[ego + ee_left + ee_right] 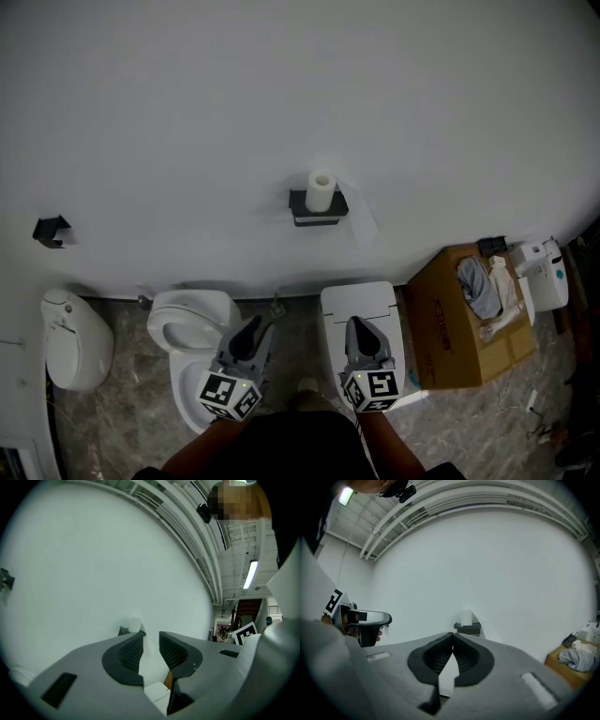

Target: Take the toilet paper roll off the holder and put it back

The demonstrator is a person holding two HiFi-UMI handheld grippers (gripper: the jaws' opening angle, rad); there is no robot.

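Two tongs hold low at 6 o'clock in the head view, both empty: the left tongs (251,330) with jaws slightly apart, the right tongs (362,330) with tips pressed together. Beneath them is an open white toilet (187,319), and a cardboard box (450,323) lies toward 3 o'clock. Farthest, at 12 o'clock on the wall (281,94), the toilet paper roll (322,191) stands upright on its dark holder (314,214), well apart from both tongs.

Desk: What carries everything?
Me: Mostly the brown marbled floor (131,403) — I see an open toilet (192,323) and a lidded toilet (361,309) side by side, a rounded white container (70,337) far left, a cardboard box (455,328) right.
Desk: And the wall?
Me: A dark holder (317,211) with the toilet paper roll (322,190) upright on it.
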